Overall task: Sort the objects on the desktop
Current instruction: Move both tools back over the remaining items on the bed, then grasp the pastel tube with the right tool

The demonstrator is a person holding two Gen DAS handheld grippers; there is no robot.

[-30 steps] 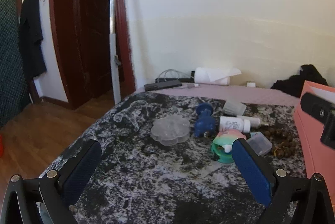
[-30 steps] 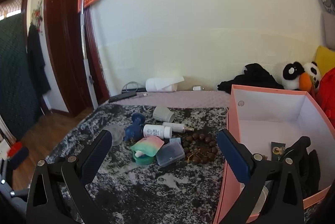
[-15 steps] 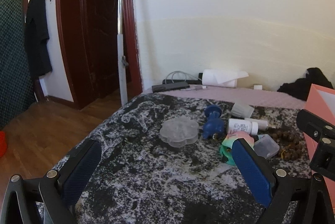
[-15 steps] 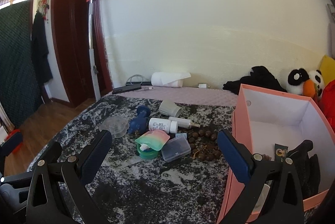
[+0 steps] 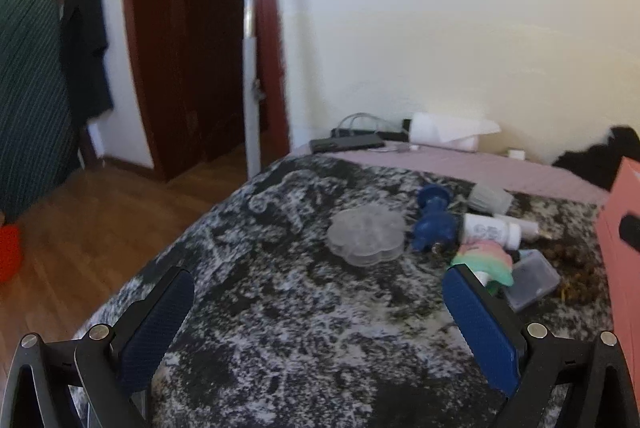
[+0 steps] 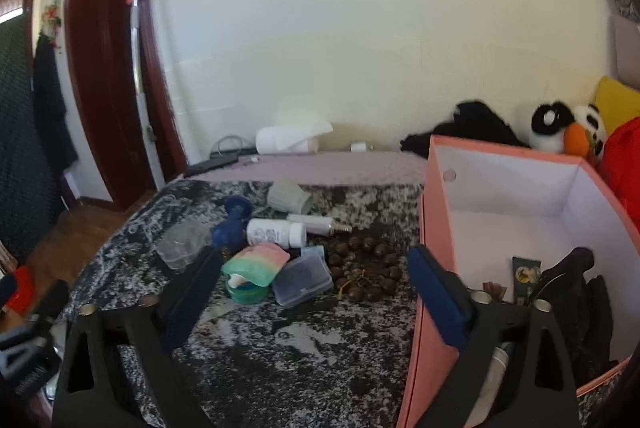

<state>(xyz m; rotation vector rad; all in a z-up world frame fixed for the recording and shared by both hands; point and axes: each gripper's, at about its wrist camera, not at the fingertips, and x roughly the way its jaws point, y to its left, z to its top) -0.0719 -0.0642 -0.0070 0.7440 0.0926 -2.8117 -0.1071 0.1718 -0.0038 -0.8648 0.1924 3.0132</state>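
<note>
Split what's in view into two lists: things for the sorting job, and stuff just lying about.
For the job: pink box, white bottle, clear flower-shaped case, blue toy, wooden beads, small clear box.

Lying about: paper roll, plush panda, black cloth.

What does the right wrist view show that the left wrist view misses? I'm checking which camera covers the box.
Only the right wrist view shows inside the pink box, with dark items on its floor, plus the plush panda. The right gripper is empty, its jaws closing.

Only the left wrist view shows the wooden floor, and the open, empty left gripper.

Both show the flower-shaped clear case, blue figure, white bottle, rainbow case and clear rectangular box.
</note>
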